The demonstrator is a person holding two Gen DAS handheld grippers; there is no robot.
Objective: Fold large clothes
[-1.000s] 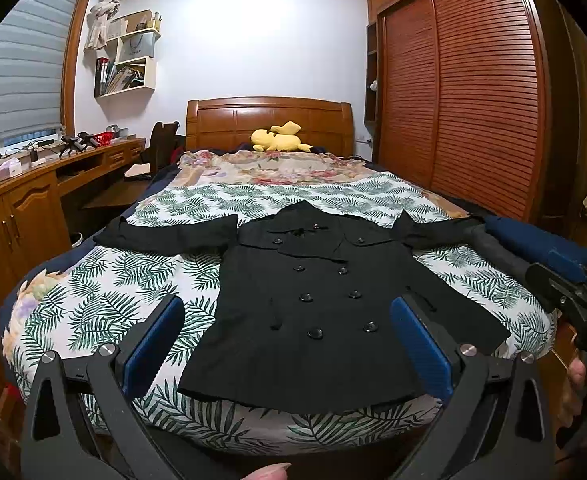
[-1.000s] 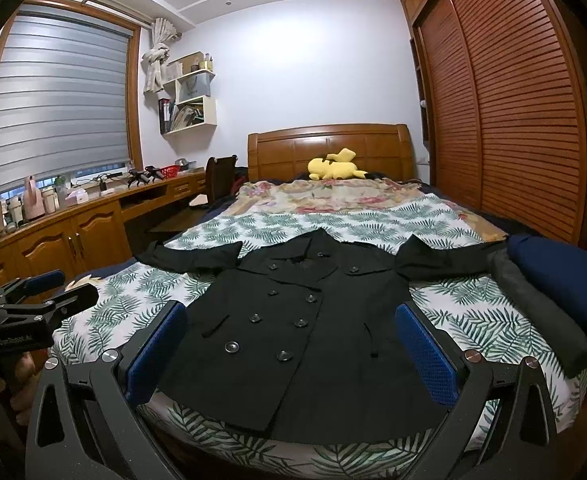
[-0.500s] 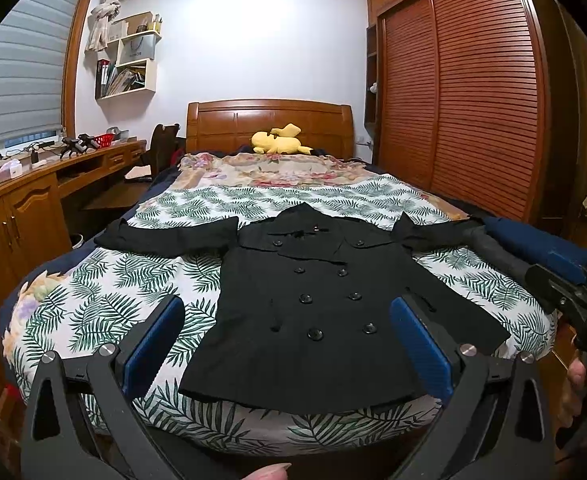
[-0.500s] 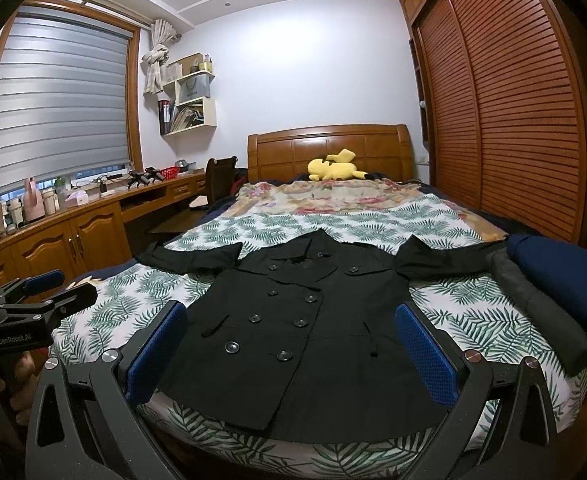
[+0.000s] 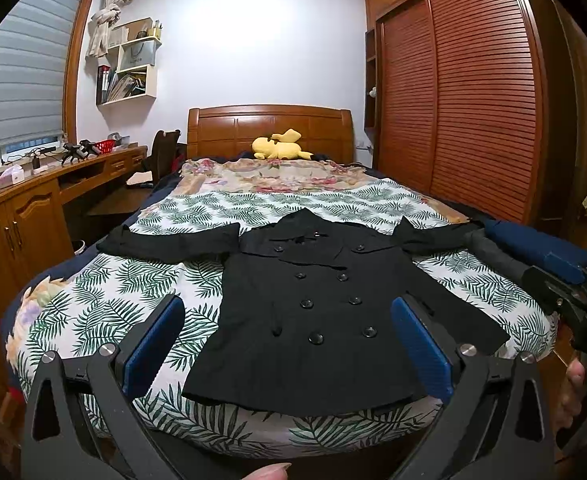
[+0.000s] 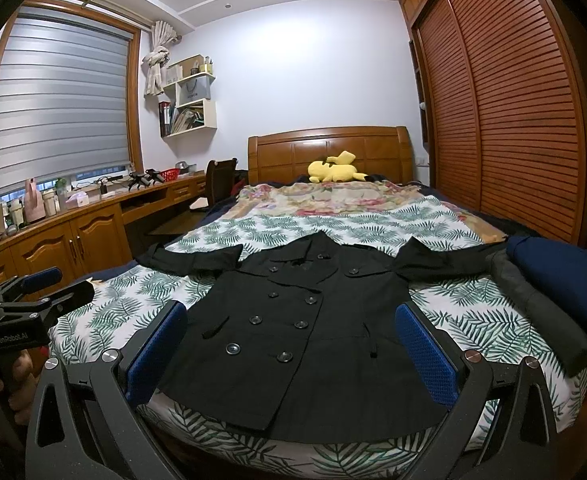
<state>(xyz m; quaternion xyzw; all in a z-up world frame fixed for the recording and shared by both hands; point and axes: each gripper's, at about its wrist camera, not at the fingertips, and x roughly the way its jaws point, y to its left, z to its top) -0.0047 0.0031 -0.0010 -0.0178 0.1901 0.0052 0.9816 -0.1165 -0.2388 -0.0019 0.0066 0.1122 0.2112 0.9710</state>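
Observation:
A black double-breasted coat (image 5: pixel 313 312) lies flat and face up on the leaf-print bedspread (image 5: pixel 125 292), sleeves spread left and right, hem toward me. It also shows in the right wrist view (image 6: pixel 301 320). My left gripper (image 5: pixel 287 344) is open and empty, held off the foot of the bed in front of the hem. My right gripper (image 6: pixel 289 348) is open and empty too, just short of the hem. Each gripper shows at the edge of the other's view: the right one (image 5: pixel 573 304), the left one (image 6: pixel 25 300).
Folded dark blue and grey clothes (image 6: pixel 553 288) lie at the bed's right edge. A yellow plush toy (image 5: pixel 277 148) sits by the headboard. A wooden desk (image 5: pixel 21 208) and a chair run along the left; a slatted wardrobe (image 5: pixel 473 92) stands on the right.

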